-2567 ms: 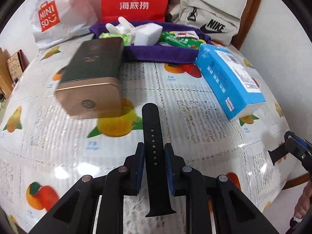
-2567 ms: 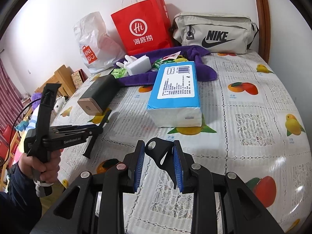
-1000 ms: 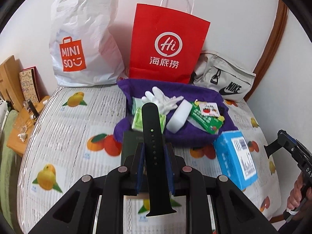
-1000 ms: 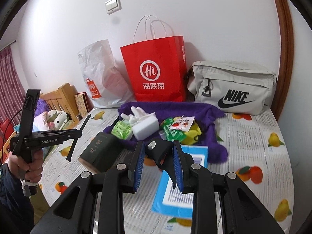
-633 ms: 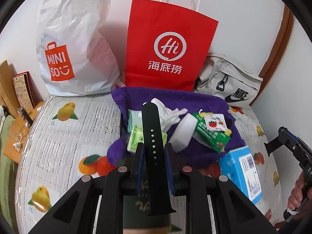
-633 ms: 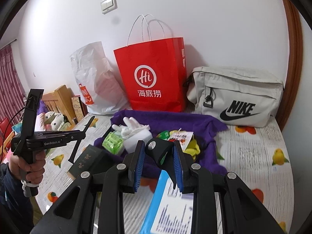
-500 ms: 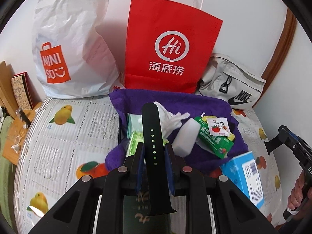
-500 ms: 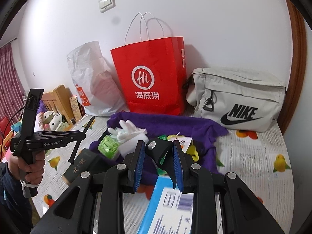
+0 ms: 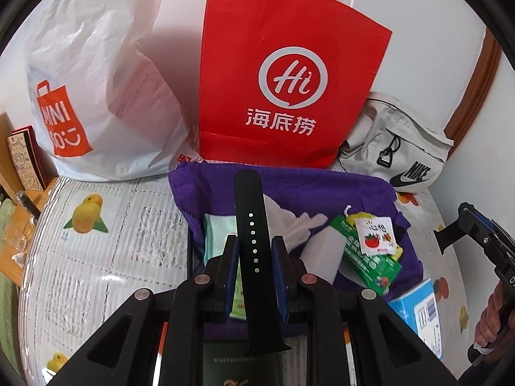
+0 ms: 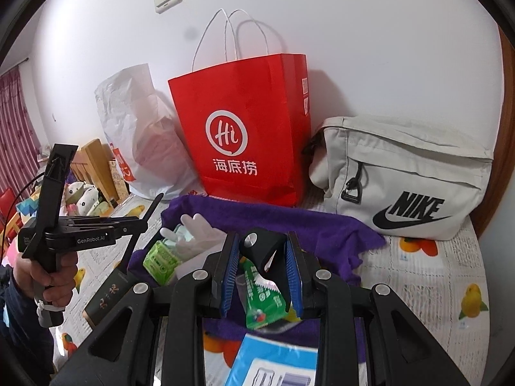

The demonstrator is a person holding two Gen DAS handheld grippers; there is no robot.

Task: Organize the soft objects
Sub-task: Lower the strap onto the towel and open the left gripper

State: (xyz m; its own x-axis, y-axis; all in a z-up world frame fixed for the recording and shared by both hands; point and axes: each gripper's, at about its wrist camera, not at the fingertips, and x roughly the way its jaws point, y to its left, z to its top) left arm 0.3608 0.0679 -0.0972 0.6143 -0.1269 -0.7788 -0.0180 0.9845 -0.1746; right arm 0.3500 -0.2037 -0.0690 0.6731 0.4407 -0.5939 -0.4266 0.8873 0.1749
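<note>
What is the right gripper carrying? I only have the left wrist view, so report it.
Observer: The right gripper has its jaws shut on a short black watch-strap piece with a silver stud.
Operator: Check my strap from the side.
Observer: The long black watch strap sticks out above and below the left gripper.
Operator: Report what's beyond the table's left edge.
Observer: Plush toys sit beside a wooden frame.

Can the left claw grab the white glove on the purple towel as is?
Probably not. The left claw is shut on a black watch strap, so its jaws are occupied, though the white glove lies uncovered on the purple towel.
</note>
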